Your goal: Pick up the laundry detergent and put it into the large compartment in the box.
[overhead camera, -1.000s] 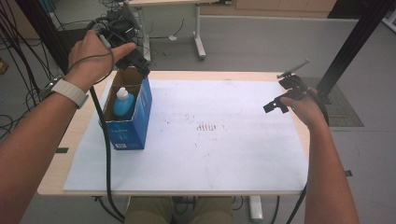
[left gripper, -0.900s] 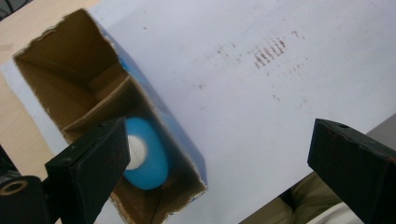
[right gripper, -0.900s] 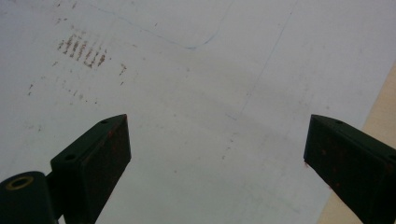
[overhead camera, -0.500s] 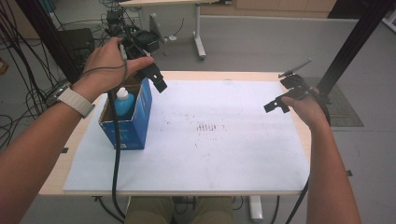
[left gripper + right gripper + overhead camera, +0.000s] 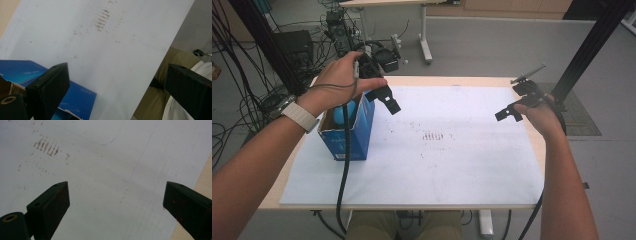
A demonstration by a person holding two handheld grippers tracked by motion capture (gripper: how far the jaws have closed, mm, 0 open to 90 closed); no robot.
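A blue cardboard box [image 5: 354, 137] stands open-topped on the left of the white sheet [image 5: 437, 165]. In it a bottle with a light blue cap [image 5: 343, 115] is partly hidden by my left hand. My left gripper [image 5: 384, 100] hovers just right of the box's top, open and holding nothing. In the left gripper view its jaws [image 5: 117, 68] stand wide apart over the sheet, with the box [image 5: 77, 97] at lower left. My right gripper [image 5: 514, 102] is held above the sheet's right edge, open and empty [image 5: 115, 183].
The white sheet [image 5: 105, 157] covers most of the wooden table [image 5: 427, 80] and carries small brown marks [image 5: 432, 136] near its middle. Cables, a black case and another table's legs lie on the floor beyond the far edge. A black post [image 5: 587, 47] rises at right.
My left gripper has swung from above the box's back left to just right of its top, over the sheet. The right gripper has stayed almost still.
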